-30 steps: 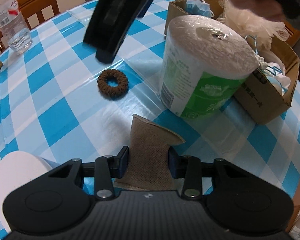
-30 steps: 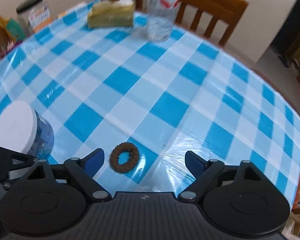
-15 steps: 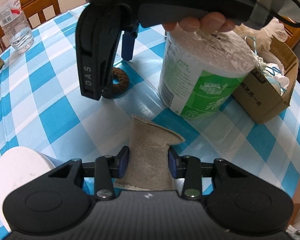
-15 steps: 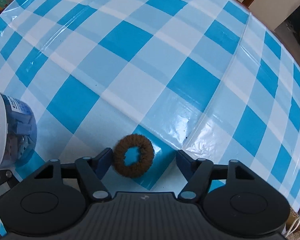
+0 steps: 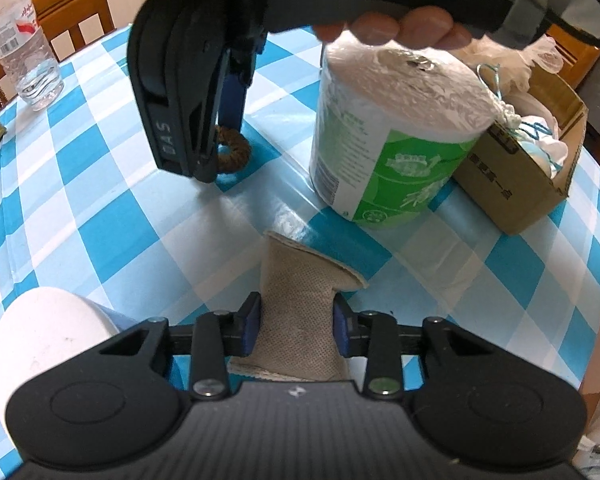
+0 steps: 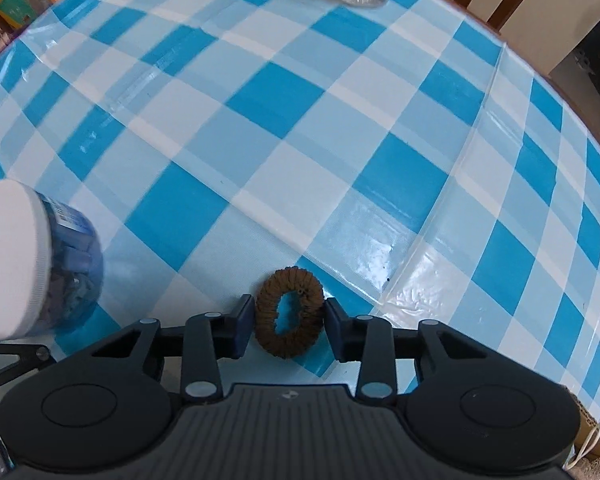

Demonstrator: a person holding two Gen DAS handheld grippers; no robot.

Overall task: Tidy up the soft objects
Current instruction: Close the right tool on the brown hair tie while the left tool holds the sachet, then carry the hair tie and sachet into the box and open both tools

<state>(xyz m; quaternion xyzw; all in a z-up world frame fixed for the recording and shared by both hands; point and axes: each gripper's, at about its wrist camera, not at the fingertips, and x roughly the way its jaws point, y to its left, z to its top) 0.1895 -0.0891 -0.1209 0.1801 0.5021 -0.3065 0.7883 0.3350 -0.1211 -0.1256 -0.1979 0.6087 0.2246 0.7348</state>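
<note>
Your counter (image 6: 340,128), round and covered in a blue-and-white checked plastic cloth, carries everything. At its far right in the left wrist view stands the brown cardboard box (image 5: 512,184) already stuffed with pale soft items, and just left of it, touching or nearly so, the big white paper roll in green-printed wrap (image 5: 392,128). A clear plastic water bottle (image 5: 18,40) stands at the far left edge, and a blue jar with a white lid (image 6: 40,272) sits near your left side.

You are at the pick-up step, with both hands loaded at once. Your left tool (image 5: 296,320) is clamped narrow on the beige perforated fabric piece (image 5: 296,300), which rests on the cloth close to you. Your right tool (image 6: 288,320) points down over the small brown knitted hair ring (image 6: 290,312); its jaws have just been closing and now press the ring's sides, squeezing it into an oval where it lies on the cloth.

Next, I judge, you lift gently and carry both toward the box, clearing the roll.

Compared with a second ago, your right tool has dropped from wide and hovering to pinching the ring; the left has tightened slightly.
</note>
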